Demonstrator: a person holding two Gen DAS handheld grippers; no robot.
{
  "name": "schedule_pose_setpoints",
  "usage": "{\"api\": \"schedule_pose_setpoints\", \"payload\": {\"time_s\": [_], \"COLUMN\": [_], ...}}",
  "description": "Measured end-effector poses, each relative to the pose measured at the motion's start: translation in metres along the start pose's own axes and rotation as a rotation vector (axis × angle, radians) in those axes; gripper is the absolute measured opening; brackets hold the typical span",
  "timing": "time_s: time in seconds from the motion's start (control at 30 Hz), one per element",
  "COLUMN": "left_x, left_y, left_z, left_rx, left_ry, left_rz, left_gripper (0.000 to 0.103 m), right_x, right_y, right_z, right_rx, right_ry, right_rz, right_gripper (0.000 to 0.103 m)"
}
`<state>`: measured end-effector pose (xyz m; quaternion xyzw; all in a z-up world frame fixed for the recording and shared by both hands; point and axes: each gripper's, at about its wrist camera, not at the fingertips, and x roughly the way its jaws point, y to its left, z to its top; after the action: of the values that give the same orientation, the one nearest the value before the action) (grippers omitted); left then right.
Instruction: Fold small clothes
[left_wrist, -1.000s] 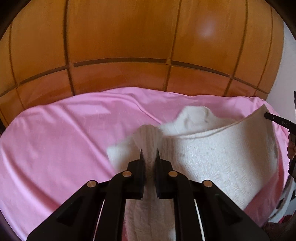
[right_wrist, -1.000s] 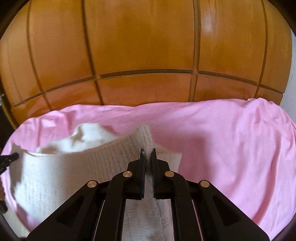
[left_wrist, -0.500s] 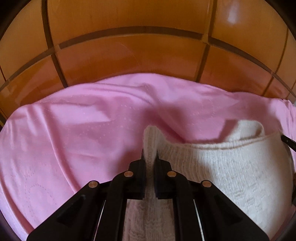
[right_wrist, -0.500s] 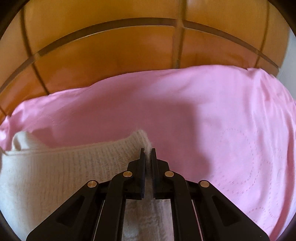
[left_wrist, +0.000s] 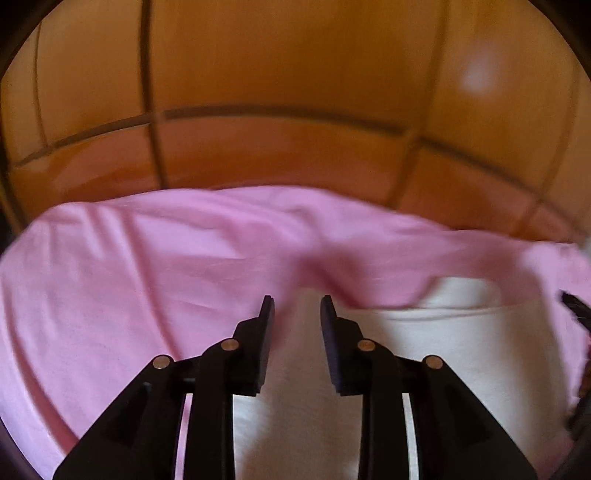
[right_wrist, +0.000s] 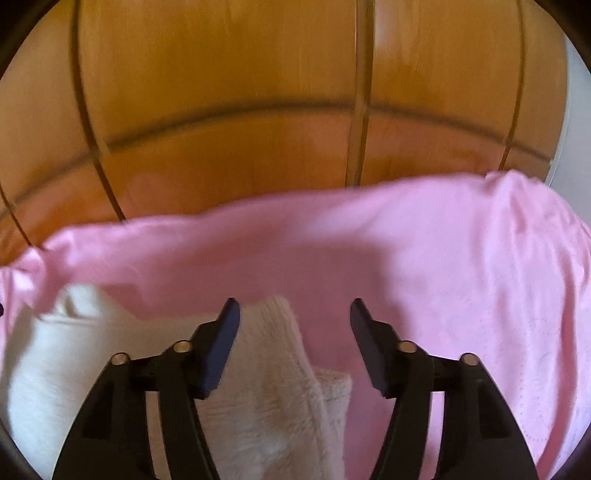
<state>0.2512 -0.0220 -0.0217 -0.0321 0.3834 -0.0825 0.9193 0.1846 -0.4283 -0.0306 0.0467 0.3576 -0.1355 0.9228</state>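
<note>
1. Left claw: jaws parted by a narrow gap, having just been opening. The near-left corner of the white knit garment lies between and under them; the pads no longer press on it.
2. Right claw: jaws wide apart, likewise just opened. The garment's right corner sits loose between them, nearer the left finger, and is not gripped.
3. White knit garment: lies on the pink bedsheet, spread between the two claws. A straight top edge runs across it, with a second layer showing behind that edge, so it reads as doubled over once.
4. Pink bedsheet: covers the bed, creased, with bare sheet on both outer sides of the garment.
5. Wooden panelling: stands behind the bed, orange-brown with dark grooves.
6. Progress, as a judgement: one fold appears laid and both corners let go. Remaining work is likely a further fold to make the piece compact, plus smoothing. Whether other clothes wait cannot be told; none show.
</note>
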Motion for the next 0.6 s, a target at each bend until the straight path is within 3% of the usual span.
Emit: {"api": "schedule_pose_setpoints", "payload": {"time_s": [0.07,0.13,0.23,0.3,0.33,0.37,0.4,0.6], "left_x": [-0.006,0.002,0.028,0.051,0.057,0.058,0.058,0.033], "left_y": [-0.016,-0.040,-0.066,-0.072,-0.073,-0.073,-0.070,-0.061], "left_z": [-0.008,-0.019,-0.032,-0.041,-0.046,-0.049,-0.050,-0.030], "left_rx": [0.039,0.095,0.159,0.143,0.142,0.146,0.131,0.079], "left_ry": [0.000,0.052,0.137,0.219,0.218,0.205,0.195,0.056], "left_rz": [-0.094,-0.153,-0.173,-0.203,-0.202,-0.196,-0.200,-0.228], "left_gripper": [0.026,0.027,0.027,0.026,0.010,0.000,0.000,0.000], "right_x": [-0.018,-0.024,-0.015,0.002,0.010,0.017,0.022,0.000], "right_y": [0.011,0.030,0.077,0.108,0.119,0.127,0.133,0.133], "right_z": [0.000,-0.004,-0.019,-0.032,-0.038,-0.044,-0.049,-0.033], "right_rx": [-0.012,-0.041,-0.141,-0.199,-0.219,-0.238,-0.258,-0.236], "right_ry": [-0.016,0.018,0.111,0.198,0.223,0.242,0.243,0.116], "right_rz": [0.084,0.197,0.297,0.333,0.335,0.329,0.311,0.311], "right_gripper": [0.062,0.061,0.046,0.044,0.028,0.005,0.000,0.000]}}
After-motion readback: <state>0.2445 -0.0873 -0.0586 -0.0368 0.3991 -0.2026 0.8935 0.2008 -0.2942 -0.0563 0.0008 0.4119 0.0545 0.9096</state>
